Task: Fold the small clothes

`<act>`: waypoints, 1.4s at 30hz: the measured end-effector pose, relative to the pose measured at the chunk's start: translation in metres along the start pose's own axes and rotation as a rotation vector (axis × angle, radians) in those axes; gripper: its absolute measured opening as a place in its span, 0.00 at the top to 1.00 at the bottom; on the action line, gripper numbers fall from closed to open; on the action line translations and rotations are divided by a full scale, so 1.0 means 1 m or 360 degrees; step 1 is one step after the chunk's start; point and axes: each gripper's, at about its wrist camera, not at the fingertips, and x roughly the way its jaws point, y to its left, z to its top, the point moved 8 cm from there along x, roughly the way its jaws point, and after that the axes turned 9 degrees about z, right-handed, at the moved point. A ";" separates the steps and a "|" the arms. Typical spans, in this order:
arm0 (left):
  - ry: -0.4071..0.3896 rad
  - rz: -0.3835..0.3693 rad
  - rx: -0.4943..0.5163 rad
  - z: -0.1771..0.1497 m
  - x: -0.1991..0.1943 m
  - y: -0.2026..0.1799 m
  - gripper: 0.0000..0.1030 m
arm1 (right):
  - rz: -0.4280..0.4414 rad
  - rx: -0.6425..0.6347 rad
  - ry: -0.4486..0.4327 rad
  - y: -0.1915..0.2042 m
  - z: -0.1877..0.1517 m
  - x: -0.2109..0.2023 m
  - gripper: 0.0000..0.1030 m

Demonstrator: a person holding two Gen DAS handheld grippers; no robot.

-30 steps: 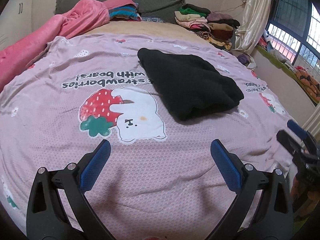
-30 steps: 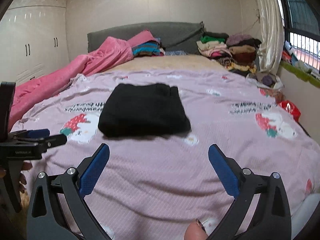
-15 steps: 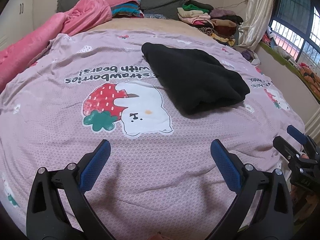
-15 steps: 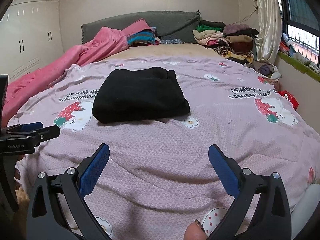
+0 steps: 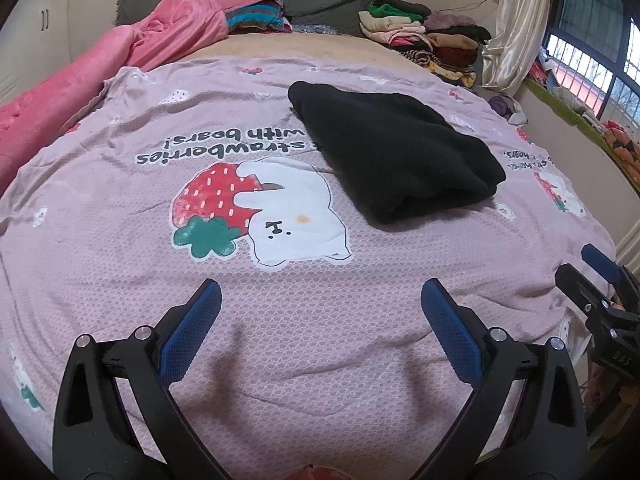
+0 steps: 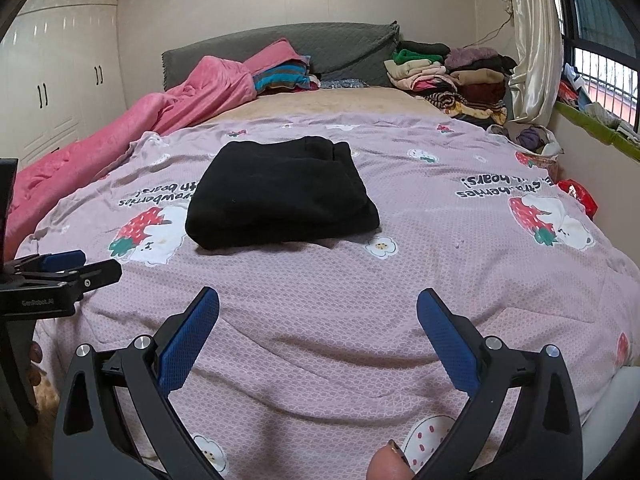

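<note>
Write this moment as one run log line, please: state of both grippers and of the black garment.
left gripper: open, empty | right gripper: open, empty | black garment: folded, lying on pink bedspread, untouched | both grippers above near bed edge

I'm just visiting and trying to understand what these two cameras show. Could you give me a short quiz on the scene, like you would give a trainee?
1. True or false: the black garment lies folded on the bedspread.
2. Which is the state of the left gripper and right gripper? A) both open and empty B) both clamped on cloth C) one holding a sock
3. Fill in: the pile of clothes sits near the ___ at the head of the bed.

Key: 1 true; 2 A; 3 curtain.
</note>
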 end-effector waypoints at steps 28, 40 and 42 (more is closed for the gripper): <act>0.0016 0.0036 0.0008 -0.001 -0.002 0.002 0.09 | -0.0010 -0.0012 -0.0016 0.005 0.002 -0.002 0.04; 0.0049 0.0045 0.0018 -0.005 0.000 0.002 0.09 | -0.0010 -0.0019 -0.0014 0.008 0.002 -0.001 0.04; 0.0047 0.0037 0.0015 -0.005 0.000 0.001 0.09 | -0.0011 -0.0017 -0.0013 0.008 0.001 -0.001 0.04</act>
